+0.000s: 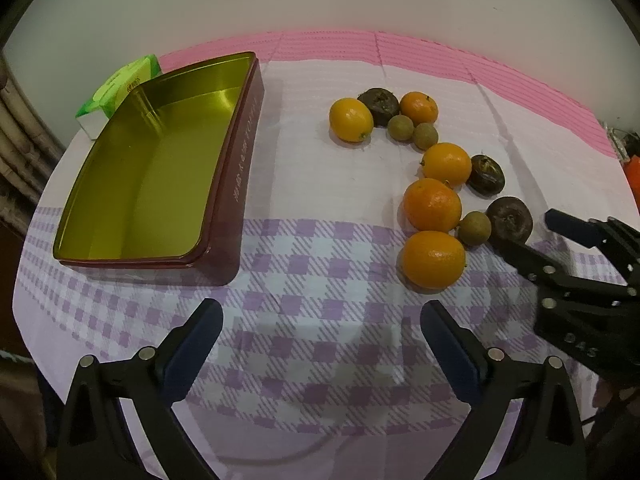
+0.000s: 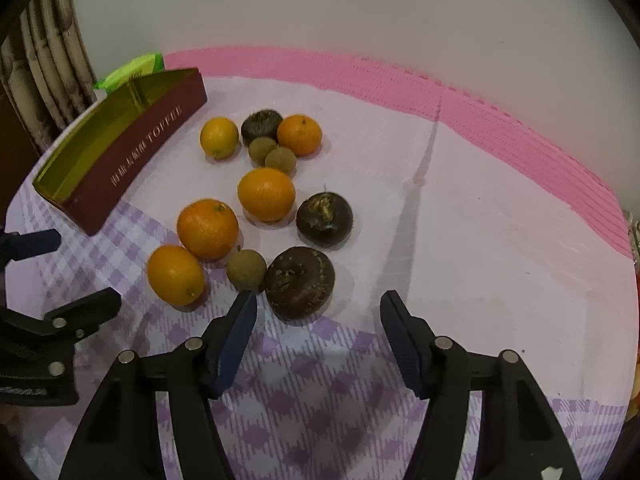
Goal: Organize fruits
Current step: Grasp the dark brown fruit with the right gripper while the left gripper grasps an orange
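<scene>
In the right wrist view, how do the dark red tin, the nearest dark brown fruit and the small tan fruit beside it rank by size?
Largest to smallest as they look:
1. Dark red tin with gold inside
2. Nearest dark brown round fruit
3. Small tan round fruit
The tin lies farther away, so it is truly largest.

Black plastic tongs (image 1: 320, 340), dark blue finger pads (image 2: 236, 340), round silver pins, white embossed digits

The maroon tin (image 2: 132, 148) carries pale lettering along its long side wall, where "TOFFEE" can be made out after a run of characters too small to read; the green-and-white carton (image 1: 120, 92) behind it bears print that stays illegible. On the body of the right gripper (image 1: 524, 232), embossed digits seem to read "045", though blurred.
</scene>
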A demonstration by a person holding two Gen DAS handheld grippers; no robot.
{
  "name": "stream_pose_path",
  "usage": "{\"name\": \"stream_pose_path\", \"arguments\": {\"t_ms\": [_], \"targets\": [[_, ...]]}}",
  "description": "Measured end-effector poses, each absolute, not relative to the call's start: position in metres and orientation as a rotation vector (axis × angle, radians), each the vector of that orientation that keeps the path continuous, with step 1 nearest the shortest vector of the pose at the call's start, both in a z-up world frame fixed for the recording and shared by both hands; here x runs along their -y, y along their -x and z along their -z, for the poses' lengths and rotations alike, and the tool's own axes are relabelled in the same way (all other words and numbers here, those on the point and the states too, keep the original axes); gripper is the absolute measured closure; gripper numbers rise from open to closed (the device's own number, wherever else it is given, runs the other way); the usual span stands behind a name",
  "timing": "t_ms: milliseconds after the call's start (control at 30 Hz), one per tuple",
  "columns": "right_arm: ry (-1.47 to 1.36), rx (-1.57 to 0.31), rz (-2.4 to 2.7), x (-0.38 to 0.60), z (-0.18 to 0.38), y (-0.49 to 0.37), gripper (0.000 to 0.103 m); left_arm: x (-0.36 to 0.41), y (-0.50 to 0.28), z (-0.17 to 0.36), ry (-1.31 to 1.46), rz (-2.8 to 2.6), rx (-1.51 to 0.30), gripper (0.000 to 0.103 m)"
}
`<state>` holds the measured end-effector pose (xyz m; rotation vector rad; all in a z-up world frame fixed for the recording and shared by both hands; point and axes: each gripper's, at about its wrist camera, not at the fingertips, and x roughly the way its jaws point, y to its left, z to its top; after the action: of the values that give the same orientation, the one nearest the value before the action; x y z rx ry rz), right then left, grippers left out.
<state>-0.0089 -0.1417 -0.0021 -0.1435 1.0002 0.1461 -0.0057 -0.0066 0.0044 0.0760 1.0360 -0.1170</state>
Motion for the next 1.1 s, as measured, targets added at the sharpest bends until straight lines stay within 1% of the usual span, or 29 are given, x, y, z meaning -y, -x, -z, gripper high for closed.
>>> {"name": "stream_pose_path", "arguments": {"t_ms": [100,267,367,433,500,933,1000,1100], "targets": [[0.160,-1.005,-0.148,0.137,0.009,0.005,0.046,0.006,0.004,-0.004,-0.045,0.148,-1.046,0.009],[0.178,-1.008,-0.154,0.131,0.017,-0.004,0.051,0.011,0.003,-0.002,-0.082,0.151,-1.047,0.017],[0.173,-1.011,-0.163,0.129,0.021,-0.007,0.057,0.012,0.001,0.000,-0.084,0.156,-1.052,0.018],[0.164,-1.014,-0.172,0.129,0.021,-0.009,0.059,0.012,0.000,0.000,-0.079,0.162,-1.054,0.018],[0.153,-1.015,-0.182,0.129,0.021,-0.009,0.066,0.015,-0.001,-0.001,-0.080,0.169,-1.051,0.018],[0.056,-1.046,-0.108,0.170,0.021,-0.007,0.066,0.033,-0.003,-0.004,-0.101,0.244,-1.055,0.019],[0.041,-1.046,-0.112,0.173,0.021,-0.008,0.066,0.040,-0.004,-0.006,-0.108,0.268,-1.054,0.020],[0.043,-1.045,-0.110,0.172,0.021,-0.009,0.066,0.047,-0.009,-0.002,-0.101,0.301,-1.074,0.027]]}}
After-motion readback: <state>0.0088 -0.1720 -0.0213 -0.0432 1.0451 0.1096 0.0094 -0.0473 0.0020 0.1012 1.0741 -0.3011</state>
